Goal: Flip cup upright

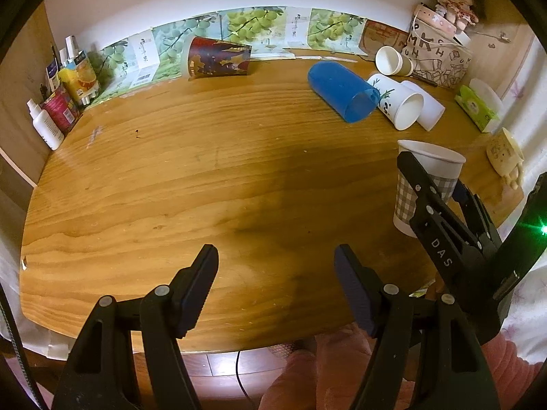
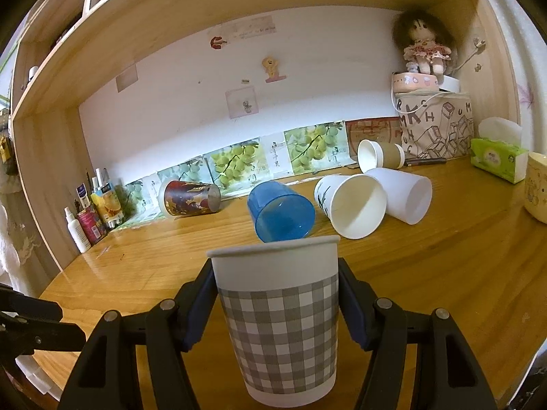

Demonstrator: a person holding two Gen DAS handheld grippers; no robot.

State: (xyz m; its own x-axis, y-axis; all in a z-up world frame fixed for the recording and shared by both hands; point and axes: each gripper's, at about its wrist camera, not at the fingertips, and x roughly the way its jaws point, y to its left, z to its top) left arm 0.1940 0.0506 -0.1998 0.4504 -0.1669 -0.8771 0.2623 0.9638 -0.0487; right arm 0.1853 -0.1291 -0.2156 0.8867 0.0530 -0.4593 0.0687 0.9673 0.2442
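Observation:
A grey-checked paper cup (image 2: 278,321) stands upright, mouth up, between the fingers of my right gripper (image 2: 277,294), which is shut on its sides. The same cup (image 1: 424,184) shows at the right of the left wrist view, with the right gripper (image 1: 430,188) around it at the wooden table's (image 1: 205,188) right side. My left gripper (image 1: 277,273) is open and empty above the table's front edge. Whether the cup's base touches the table I cannot tell.
Lying on their sides at the back: a blue cup (image 2: 282,213), a white plant-print cup (image 2: 352,205), a plain white cup (image 2: 405,194), a brown-sleeved cup (image 2: 377,155) and a red patterned cup (image 2: 189,198). Bottles (image 2: 85,222) stand left; a tissue pack (image 2: 497,160) and bag (image 2: 434,130) right.

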